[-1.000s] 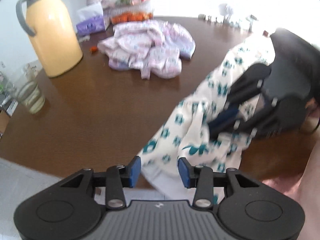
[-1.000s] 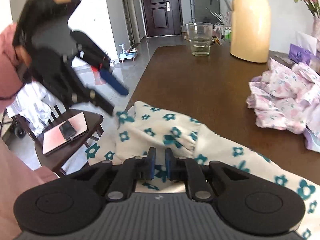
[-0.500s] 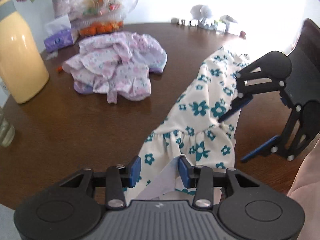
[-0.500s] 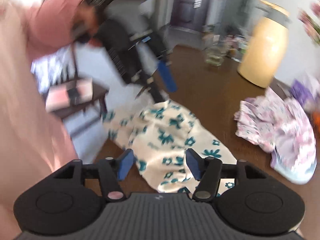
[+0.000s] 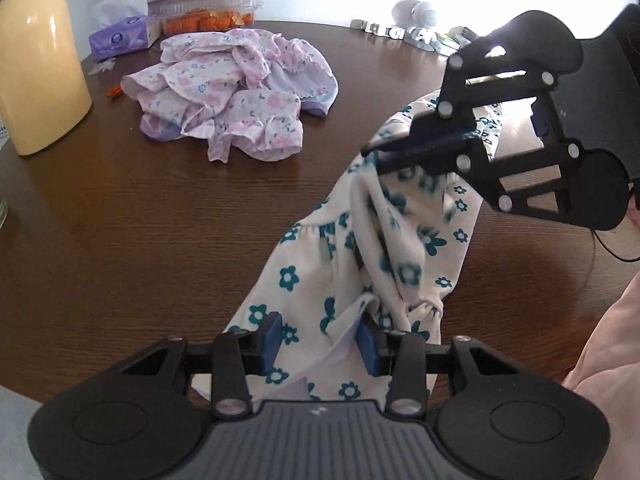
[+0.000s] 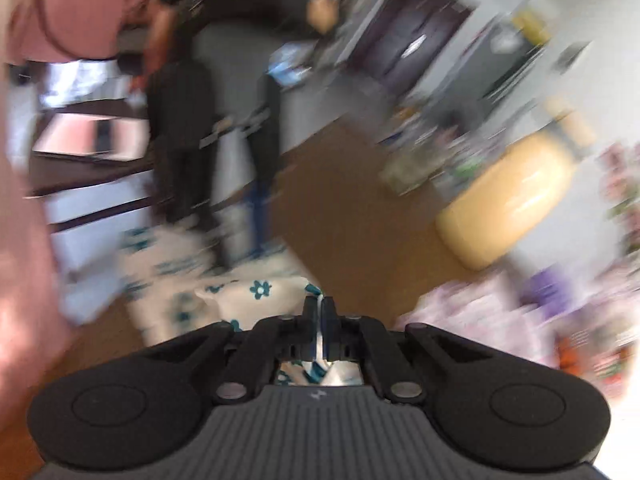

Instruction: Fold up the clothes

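White garment with teal flowers [image 5: 360, 264]: draped over the near edge of the bench [image 5: 160, 220], one end lifted. Right gripper [image 5: 384, 152]: fingers clamped on the raised fold. Left gripper [image 5: 318, 340]: jaws apart, straddling the cloth at the bench's near edge, not pinching it. Pink floral clothes pile [image 5: 232, 92]: farther back, mid-bench. Yellow thermos [image 5: 38, 64]: left edge. Purple tissue pack [image 5: 120, 36]: far edge. Right wrist view heavily blurred.

A home dining room: a round dark wooden table [image 5: 160, 216] carries a yellow thermos jug [image 5: 38, 64] far left, purple tissue box [image 5: 120, 38], and crumpled pink floral laundry [image 5: 236, 92].
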{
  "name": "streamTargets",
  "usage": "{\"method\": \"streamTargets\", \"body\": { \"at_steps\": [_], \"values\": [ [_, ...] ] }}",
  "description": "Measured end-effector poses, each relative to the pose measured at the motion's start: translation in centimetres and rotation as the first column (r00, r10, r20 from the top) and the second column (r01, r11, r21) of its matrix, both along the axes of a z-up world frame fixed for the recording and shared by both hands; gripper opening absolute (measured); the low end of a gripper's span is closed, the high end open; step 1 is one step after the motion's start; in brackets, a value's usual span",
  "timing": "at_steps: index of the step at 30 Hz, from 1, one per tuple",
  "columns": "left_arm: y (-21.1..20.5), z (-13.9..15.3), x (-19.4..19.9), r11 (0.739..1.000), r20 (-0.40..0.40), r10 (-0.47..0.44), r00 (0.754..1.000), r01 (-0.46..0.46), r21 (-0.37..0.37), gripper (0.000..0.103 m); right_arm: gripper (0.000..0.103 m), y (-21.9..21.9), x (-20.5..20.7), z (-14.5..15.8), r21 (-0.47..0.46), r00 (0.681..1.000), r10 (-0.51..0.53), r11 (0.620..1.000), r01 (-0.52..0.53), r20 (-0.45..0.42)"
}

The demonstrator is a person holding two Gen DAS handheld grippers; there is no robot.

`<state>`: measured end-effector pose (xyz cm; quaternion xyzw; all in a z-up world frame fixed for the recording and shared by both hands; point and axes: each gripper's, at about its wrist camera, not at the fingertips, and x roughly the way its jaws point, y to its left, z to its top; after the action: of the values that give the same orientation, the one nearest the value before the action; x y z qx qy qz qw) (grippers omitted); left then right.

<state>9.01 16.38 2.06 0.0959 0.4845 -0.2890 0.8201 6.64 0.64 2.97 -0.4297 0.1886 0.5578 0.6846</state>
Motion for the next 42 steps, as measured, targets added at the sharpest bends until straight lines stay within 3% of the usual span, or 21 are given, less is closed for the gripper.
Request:
{"method": "streamTargets", "body": {
  "at_steps": [4, 7, 11, 14, 17, 19, 21, 24, 26, 28, 29, 30, 32, 37, 38, 39, 42],
  "values": [
    [0.9, 0.7, -1.0, 1.0, 0.016, 0.019, 1.0, -0.019, 0.01, 0.044, 0.001, -0.3, -0.6, -0.1, 0.032, 0.999, -0.017, 0.999, 0.016, 0.041],
    [1.8, 2.5, -2.4, 0.999, 0.066, 0.048, 0.997, -0.048, -0.005, 0.058, 0.001, -0.6, -0.9, -0.4, 0.041, 0.999, -0.027, 0.999, 0.026, 0.037],
    [-0.1, 4.9, -4.2, 0.998, 0.145, -0.035, 0.989, 0.041, -0.041, 0.086, 0.002, -0.8, -1.0, -0.5, 0.05, 0.999, -0.041, 0.998, 0.04, 0.012],
    [-3.5, 4.7, -4.3, 0.994, 0.158, -0.111, 0.981, 0.112, 0.0, 0.086, 0.001, -1.0, -0.9, -0.3, 0.068, 0.999, -0.052, 0.996, 0.051, 0.011],
    [-6.4, 2.8, -2.8, 0.99, 0.133, -0.127, 0.983, 0.118, 0.079, 0.08, 0.001, -1.3, -1.0, -0.2, 0.077, 0.998, -0.063, 0.995, 0.062, 0.011],
    [-7.7, 1.4, -1.5, 0.988, 0.108, -0.111, 0.988, 0.099, 0.116, 0.062, 0.002, -1.4, -0.8, -0.1, 0.082, 0.998, -0.068, 0.994, 0.067, 0.006],
    [-8.4, 0.5, -0.8, 0.984, 0.103, -0.118, 0.988, 0.103, 0.146, 0.028, 0.002, -1.6, -0.6, 0.0, 0.089, 0.997, -0.074, 0.993, 0.074, -0.001],
    [-9.2, -0.3, -1.3, 0.969, 0.163, -0.15, 0.975, 0.112, 0.218, 0.009, 0.002, -2.1, -0.4, 0.4, 0.106, 0.996, -0.084, 0.99, 0.088, -0.037],
    [-9.7, -0.2, -2.5, 0.955, 0.242, -0.175, 0.954, 0.105, 0.278, 0.007, 0.004, -2.9, 0.0, 0.8, 0.114, 0.994, -0.079, 0.99, 0.087, -0.073],
    [-10.3, -0.2, -3.8, 0.934, 0.318, -0.214, 0.923, 0.098, 0.345, 0.007, 0.018, -3.6, 0.3, 1.2, 0.114, 0.992, -0.073, 0.99, 0.085, -0.106],
    [-10.7, -0.3, -4.4, 0.918, 0.35, -0.241, 0.905, 0.096, 0.385, 0.006, 0.035, -3.9, 0.5, 1.1, 0.097, 0.992, -0.069, 0.992, 0.079, -0.106],
    [-11.1, -0.4, -5.1, 0.9, 0.377, -0.272, 0.885, 0.095, 0.426, 0.006, 0.042, -4.0, 0.6, 0.9, 0.077, 0.994, -0.064, 0.995, 0.071, -0.092],
    [-11.6, -0.8, -6.0, 0.869, 0.404, -0.322, 0.856, 0.097, 0.486, 0.006, 0.043, -3.7, 0.6, 0.4, 0.03, 0.997, -0.048, 0.998, 0.05, -0.054],
    [-12.2, -1.8, -6.8, 0.817, 0.42, -0.393, 0.818, 0.1, 0.569, 0.006, 0.042, -2.0, 0.8, -1.0, -0.032, 1.0, -0.019, 0.999, 0.019, 0.009],
    [-12.2, -2.0, -6.9, 0.81, 0.417, -0.402, 0.815, 0.104, 0.577, 0.006, 0.031, -1.7, 0.8, -1.2, -0.037, 1.0, -0.018, 0.999, 0.019, 0.024],
    [-12.1, -2.2, -6.9, 0.802, 0.417, -0.41, 0.811, 0.104, 0.588, 0.007, 0.013, -1.7, 0.5, -1.5, -0.033, 0.999, -0.019, 0.999, 0.02, 0.044],
    [-11.7, -2.4, -6.6, 0.799, 0.406, -0.409, 0.817, 0.106, 0.592, 0.012, 0.008, -1.5, -0.2, -2.2, -0.022, 0.994, -0.021, 0.999, 0.024, 0.103]
  ]
}}
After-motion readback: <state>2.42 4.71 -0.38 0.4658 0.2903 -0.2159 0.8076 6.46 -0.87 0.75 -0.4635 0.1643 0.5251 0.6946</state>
